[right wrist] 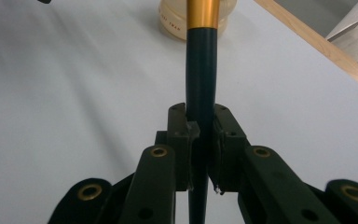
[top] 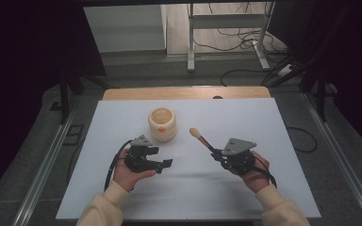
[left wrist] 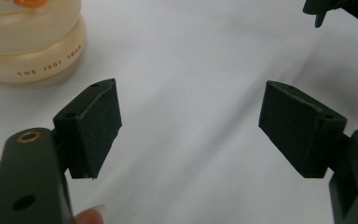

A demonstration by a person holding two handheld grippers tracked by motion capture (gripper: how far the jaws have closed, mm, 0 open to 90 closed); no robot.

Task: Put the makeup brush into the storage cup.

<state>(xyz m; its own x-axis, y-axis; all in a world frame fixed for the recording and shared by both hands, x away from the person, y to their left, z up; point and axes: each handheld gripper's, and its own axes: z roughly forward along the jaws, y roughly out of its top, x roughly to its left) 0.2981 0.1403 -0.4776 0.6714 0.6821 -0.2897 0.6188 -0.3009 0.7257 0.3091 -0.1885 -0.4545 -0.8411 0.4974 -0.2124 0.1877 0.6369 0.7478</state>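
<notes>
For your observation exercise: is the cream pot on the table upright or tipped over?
Upright. The cream pot stands on its base on the white table, its round mouth facing up in the high view.

From above your side you look forward and down over the whole white table point(top: 188, 197), while each gripper camera sits low and close behind its own jaws, and all three views share the cream jar point(top: 162, 124) point(left wrist: 28, 42) point(right wrist: 172, 21).

White bench top point(top: 245, 188) lies under both claws; its wood edge point(top: 184, 92) sits past them. Beyond that, grey floor w/ loose cables point(top: 245, 40) & metal frame legs point(top: 191, 42). Metal rails point(top: 47, 160) run well left & right of claws.
</notes>
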